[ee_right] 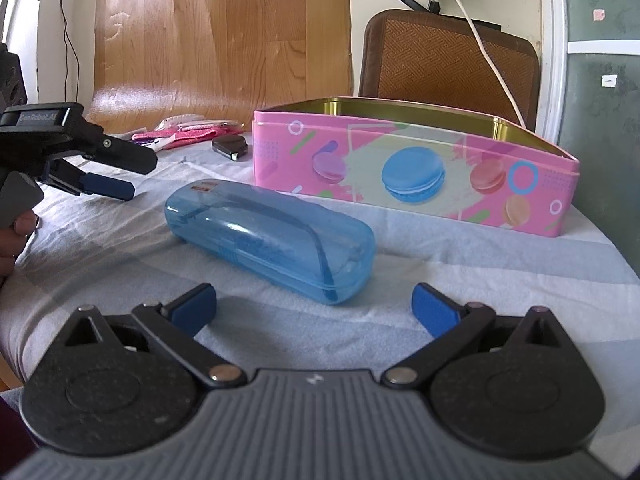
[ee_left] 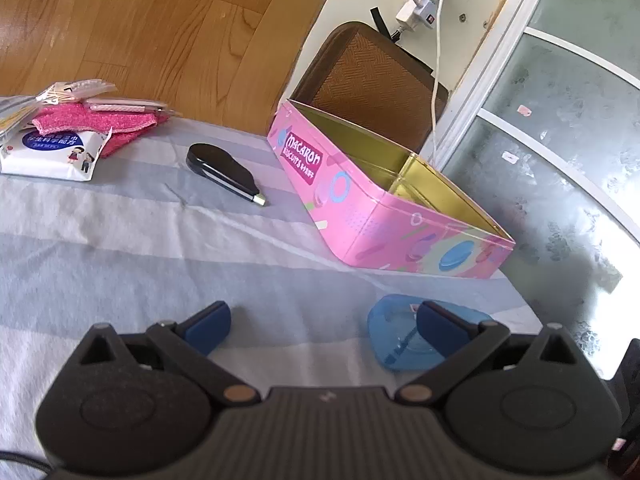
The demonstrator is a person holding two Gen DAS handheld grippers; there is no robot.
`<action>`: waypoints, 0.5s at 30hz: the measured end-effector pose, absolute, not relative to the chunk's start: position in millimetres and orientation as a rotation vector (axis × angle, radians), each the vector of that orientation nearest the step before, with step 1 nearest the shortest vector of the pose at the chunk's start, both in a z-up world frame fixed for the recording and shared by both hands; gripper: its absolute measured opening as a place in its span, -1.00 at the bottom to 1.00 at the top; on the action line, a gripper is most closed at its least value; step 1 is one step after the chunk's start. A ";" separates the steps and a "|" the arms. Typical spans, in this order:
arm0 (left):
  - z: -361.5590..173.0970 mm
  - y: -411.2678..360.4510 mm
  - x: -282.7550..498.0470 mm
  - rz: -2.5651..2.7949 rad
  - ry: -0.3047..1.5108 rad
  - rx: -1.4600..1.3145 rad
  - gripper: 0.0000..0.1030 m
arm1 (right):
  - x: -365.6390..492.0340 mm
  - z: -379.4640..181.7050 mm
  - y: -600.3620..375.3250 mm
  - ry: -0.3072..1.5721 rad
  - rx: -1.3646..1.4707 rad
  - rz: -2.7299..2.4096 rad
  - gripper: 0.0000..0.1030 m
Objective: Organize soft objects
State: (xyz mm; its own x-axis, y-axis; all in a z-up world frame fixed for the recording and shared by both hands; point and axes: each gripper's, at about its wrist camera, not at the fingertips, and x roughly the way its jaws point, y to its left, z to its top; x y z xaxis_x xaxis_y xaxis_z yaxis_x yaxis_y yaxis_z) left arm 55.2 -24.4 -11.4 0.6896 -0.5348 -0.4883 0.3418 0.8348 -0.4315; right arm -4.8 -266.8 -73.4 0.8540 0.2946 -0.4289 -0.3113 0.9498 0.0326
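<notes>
From the left wrist, our left gripper gapes empty; the pink tin at two o'clock looks bare inside, and the cloths wait at ten, so we judge nothing sorted. From the right wrist, our right gripper stands wide before the blue case, the fuzzy pink cloths at eleven.

A desk covered with a pale blue-and-white striped cloth carries everything. On it a translucent blue glasses case lies closed near the front. Just behind it stands an open pink macaron biscuit tin with a gold inside, at the cloth's right edge. A black folded case lies left of the tin. At the far left corner sits a white pack of wet wipes, with a pink cloth lying partly on it and small flat packets stacked on top.
</notes>
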 end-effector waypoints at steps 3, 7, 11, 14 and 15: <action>-11.3 -22.8 54.1 -0.510 0.638 -0.330 0.99 | -5.4 -74.5 -267.5 0.435 -0.041 0.325 1.00; -10.0 -24.6 52.7 -0.527 0.638 -0.315 0.99 | -1.7 -71.7 -266.7 0.456 -0.051 0.337 1.00; -6.6 -31.4 49.6 -0.561 0.631 -0.278 0.99 | 8.6 -67.4 -266.3 0.485 -0.072 0.372 1.00; -4.2 -39.5 47.9 -0.591 0.640 -0.251 0.99 | 14.5 -66.8 -265.5 0.495 -0.078 0.398 1.00; -3.6 -42.1 46.6 -0.602 0.643 -0.249 0.99 | 16.8 -66.2 -264.6 0.498 -0.082 0.408 1.00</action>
State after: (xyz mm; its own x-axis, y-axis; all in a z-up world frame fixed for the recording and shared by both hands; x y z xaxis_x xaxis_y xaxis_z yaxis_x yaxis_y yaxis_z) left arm 46.6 -42.1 -3.6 0.6387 -0.5960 -0.4866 0.4468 0.8022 -0.3962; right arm 16.8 -264.6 -66.2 0.8000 0.3598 -0.4802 -0.3993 0.9166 0.0215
